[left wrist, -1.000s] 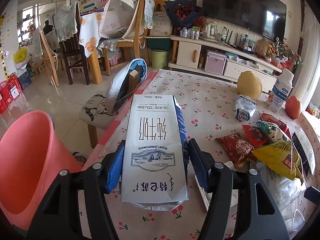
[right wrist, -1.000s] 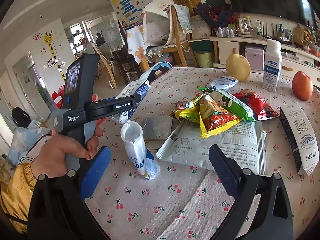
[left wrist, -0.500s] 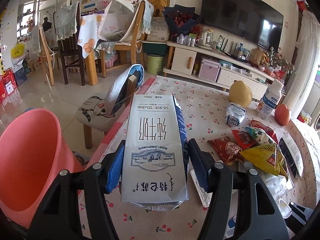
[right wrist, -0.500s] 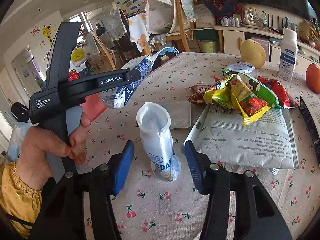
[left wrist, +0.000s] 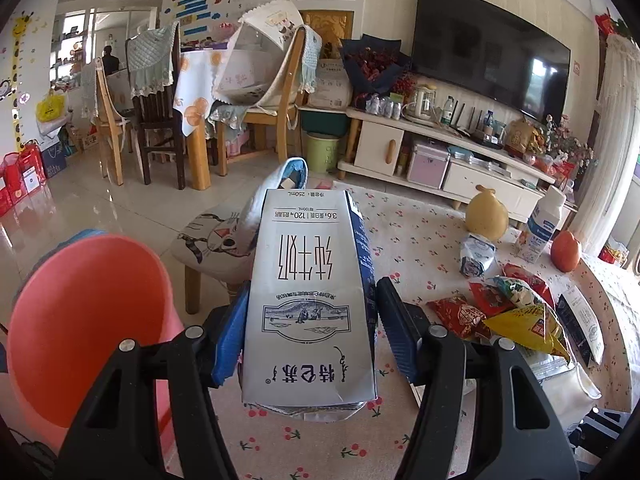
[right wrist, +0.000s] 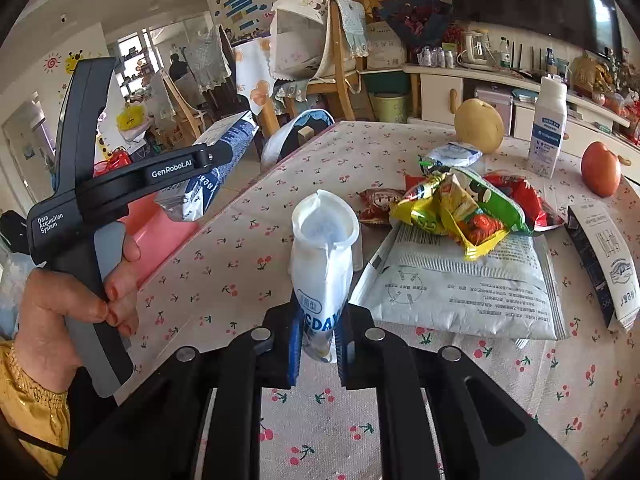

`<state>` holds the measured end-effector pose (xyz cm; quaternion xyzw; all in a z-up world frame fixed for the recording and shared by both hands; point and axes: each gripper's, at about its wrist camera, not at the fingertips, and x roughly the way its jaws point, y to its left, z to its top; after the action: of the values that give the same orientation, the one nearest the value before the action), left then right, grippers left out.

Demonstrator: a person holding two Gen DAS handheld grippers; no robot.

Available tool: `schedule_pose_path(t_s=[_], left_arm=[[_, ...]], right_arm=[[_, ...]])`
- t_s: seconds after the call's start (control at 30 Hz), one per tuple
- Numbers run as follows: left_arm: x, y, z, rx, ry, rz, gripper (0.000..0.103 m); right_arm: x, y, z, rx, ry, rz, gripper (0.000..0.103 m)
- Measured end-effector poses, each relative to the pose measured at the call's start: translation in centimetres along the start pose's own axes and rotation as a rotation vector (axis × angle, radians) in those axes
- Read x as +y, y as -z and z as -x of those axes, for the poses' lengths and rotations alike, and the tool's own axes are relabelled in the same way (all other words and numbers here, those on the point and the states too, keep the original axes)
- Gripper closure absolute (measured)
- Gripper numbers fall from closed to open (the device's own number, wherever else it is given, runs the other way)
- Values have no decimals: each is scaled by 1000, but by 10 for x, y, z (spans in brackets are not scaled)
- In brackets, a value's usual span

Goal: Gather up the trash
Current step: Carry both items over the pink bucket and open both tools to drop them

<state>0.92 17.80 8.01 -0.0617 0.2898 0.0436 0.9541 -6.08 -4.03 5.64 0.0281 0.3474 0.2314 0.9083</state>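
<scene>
nearby, snack wrappers [right wrist: 460,204] beside pomelo [right wrist: 479,126]

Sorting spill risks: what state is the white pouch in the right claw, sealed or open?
Open. The white pouch stands upright in the right claw, its torn top gaping; contents cannot be told.

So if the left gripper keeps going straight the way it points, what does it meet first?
Probably the stool beside the table edge, with the blue bag on it. The carton held in the left gripper would reach it first, though depth is unclear.
</scene>
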Motion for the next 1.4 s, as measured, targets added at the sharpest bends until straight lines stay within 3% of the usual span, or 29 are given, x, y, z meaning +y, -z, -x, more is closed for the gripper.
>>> schedule_pose_path(t_s=[0.17, 0.37, 0.7, 1.03, 1.1, 1.17, 1.33, 1.4], left_arm=[[31, -10, 18, -52, -44, 87, 40], [87, -18, 33, -75, -156, 217, 40], [189, -1, 19, 52, -279, 461, 40], [233, 17, 8, 101, -277, 588, 36], [235, 17, 9, 87, -282, 597, 23], [235, 18, 13, 58, -291, 606, 21], [228, 14, 16, 5, -273, 588, 14], [221, 12, 16, -14, -258, 570, 13]], right_arm=[[19, -20, 7, -46, -19, -9, 88], [67, -58, -4, -78, -137, 6, 88], [182, -105, -71, -30, -343, 93, 88], [215, -95, -134, 95, -342, 70, 85], [213, -90, -135, 91, -327, 66, 58], [210, -87, -131, 71, -314, 55, 41], [199, -81, -111, 23, -252, 38, 21], [194, -78, -101, 3, -226, 44, 18]])
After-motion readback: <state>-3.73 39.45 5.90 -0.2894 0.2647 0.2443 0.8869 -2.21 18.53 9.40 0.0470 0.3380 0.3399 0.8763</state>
